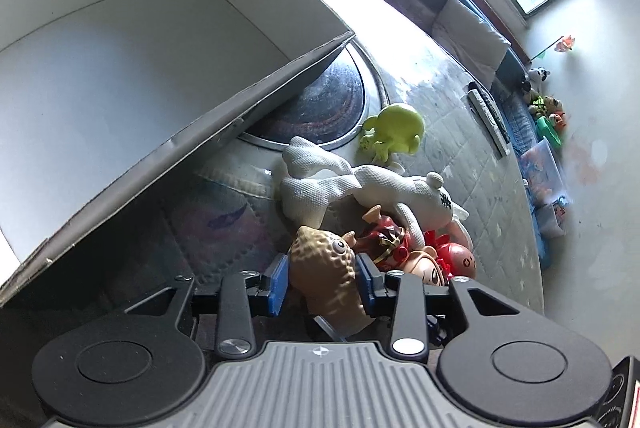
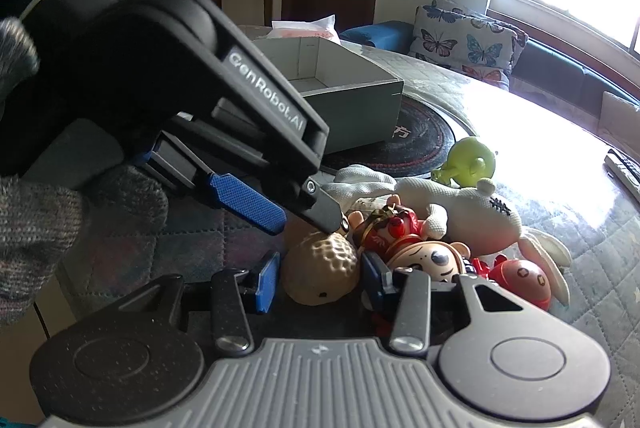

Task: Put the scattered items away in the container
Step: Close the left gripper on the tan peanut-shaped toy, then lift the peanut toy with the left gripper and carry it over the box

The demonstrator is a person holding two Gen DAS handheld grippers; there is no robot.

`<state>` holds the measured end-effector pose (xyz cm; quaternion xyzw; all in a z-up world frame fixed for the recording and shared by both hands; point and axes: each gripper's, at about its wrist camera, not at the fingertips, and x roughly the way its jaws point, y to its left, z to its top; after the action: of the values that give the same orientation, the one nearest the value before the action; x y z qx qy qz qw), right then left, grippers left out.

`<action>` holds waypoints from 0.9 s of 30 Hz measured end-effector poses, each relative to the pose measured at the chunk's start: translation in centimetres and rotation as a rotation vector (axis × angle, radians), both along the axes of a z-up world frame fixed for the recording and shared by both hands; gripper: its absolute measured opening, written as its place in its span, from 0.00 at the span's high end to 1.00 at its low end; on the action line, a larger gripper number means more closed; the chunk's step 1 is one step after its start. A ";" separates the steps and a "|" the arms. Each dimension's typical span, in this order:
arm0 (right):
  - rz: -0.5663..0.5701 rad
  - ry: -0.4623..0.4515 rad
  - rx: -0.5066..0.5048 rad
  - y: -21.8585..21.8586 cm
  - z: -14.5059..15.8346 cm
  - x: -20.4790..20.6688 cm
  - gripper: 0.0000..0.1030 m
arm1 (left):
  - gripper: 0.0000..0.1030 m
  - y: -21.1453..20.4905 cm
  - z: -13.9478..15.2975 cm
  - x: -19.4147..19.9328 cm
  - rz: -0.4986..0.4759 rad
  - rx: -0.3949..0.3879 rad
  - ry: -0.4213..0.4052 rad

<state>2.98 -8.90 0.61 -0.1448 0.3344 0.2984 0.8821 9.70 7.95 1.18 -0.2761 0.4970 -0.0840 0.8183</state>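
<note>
Both claws converge on one toy. Left gripper [image 1: 322, 278] has its blue pads [image 1: 276, 278] on either flank of a tan, bumpy, rubbery-looking creature toy [image 1: 324, 276], apparently touching it, so it seems to be gripping. From the right wrist view, the right gripper [image 2: 316, 278] brackets the same toy from another side; a sliver of gap shows at one pad, so I cannot tell whether it is clamped or merely open around it.

Just beyond the left claw's tips lies the pile: a white knitted plush animal [image 1: 360, 188], a red-and-gold figurine [image 1: 386, 242], a big-eyed doll head [image 1: 430, 268] and a red ball-shaped toy [image 1: 460, 260], all touching or overlapping. Farther ahead sits a lime-green plastic creature [image 1: 394, 132]. The open grey cardboard box [image 1: 256, 84] stands up and to the left of the left claw, and looks empty.

Risks, as I judge them: two claws pulling one toy could twist it free or knock fingers together; the rounded body may squirt out of the pads; lifting may drag the neighbouring figurine; a low carry could clip the box wall.
</note>
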 end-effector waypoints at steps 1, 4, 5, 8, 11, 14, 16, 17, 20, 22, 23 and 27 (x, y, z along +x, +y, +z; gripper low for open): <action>0.000 0.000 0.000 0.0 0.0 0.0 0.57 | 0.60 -0.1 0.1 -0.1 0.001 0.005 -0.003; -0.002 -0.002 0.000 0.0 -0.1 -0.1 0.57 | 0.57 -0.7 -0.1 -0.1 0.018 0.019 -0.003; -0.003 -0.002 0.003 0.0 -0.1 0.0 0.57 | 0.57 -0.8 -0.1 -0.1 0.024 0.019 -0.003; -0.001 0.000 0.006 0.0 -0.1 0.1 0.57 | 0.55 -0.4 -0.6 0.0 0.053 -0.012 0.020; 0.000 0.000 0.009 -0.1 -0.2 -0.3 0.57 | 0.54 -0.6 -1.1 0.0 0.065 -0.028 0.026; -0.001 0.005 0.017 -0.3 -0.2 -0.4 0.57 | 0.56 -0.8 -0.8 -0.3 0.082 -0.019 0.022; 0.004 0.002 0.018 -0.3 0.0 -0.6 0.57 | 0.56 -0.8 -0.4 -0.7 0.082 -0.009 0.010; 0.007 -0.005 0.019 -0.3 0.2 -0.7 0.57 | 0.56 -0.8 0.0 -0.9 0.077 0.001 -0.005; 0.014 -0.026 0.030 -0.3 0.9 -0.8 0.57 | 0.56 -0.7 1.2 -1.2 0.076 0.022 -0.041; 0.022 -0.043 0.039 -0.1 1.5 -0.8 0.57 | 0.56 -0.3 2.1 -1.3 0.080 0.014 -0.063; 0.028 -0.053 0.047 0.0 1.9 -0.6 0.57 | 0.57 0.1 2.6 -1.2 0.086 0.008 -0.075; 0.059 -0.080 0.077 0.7 3.6 0.4 0.57 | 0.56 1.4 4.5 -0.8 0.106 0.018 -0.132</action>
<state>3.42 -8.23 4.20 -0.1323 0.2829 0.3307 0.8906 8.86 9.31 5.72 -0.2886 0.4272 -0.0543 0.8551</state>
